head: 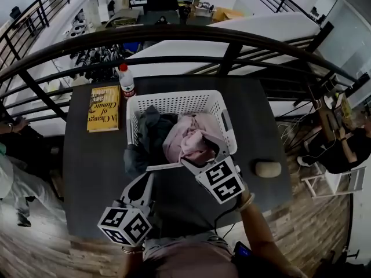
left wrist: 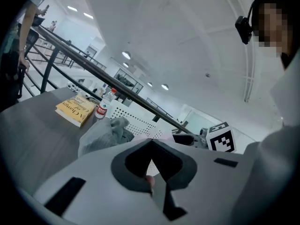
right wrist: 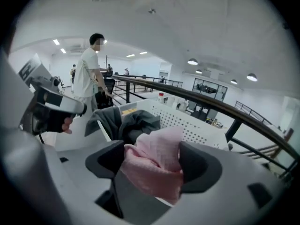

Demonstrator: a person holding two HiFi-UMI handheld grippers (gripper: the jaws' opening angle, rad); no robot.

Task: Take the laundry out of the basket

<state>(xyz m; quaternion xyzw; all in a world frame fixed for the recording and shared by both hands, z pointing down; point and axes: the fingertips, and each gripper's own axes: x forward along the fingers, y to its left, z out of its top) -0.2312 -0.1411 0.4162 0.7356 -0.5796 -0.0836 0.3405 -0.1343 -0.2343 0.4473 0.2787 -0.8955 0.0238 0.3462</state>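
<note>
White laundry basket (head: 179,103) — pink cloth (head: 188,141), grey garment (head: 149,126) inside, spilling over rim

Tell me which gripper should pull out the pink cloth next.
Right. The right gripper has its jaws apart around the pink cloth at the basket rim; the left gripper is shut and empty, outside the basket.

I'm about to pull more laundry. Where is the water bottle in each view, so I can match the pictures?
Head view: the water bottle stands upper left of centre, at the far left corner of the white basket, beside the yellow book.
Left gripper view: the bottle is left of centre, between the book and the basket.
Right gripper view: the bottle is small, above centre, beyond the basket's far rim.
Shared landmark: the white basket.
</note>
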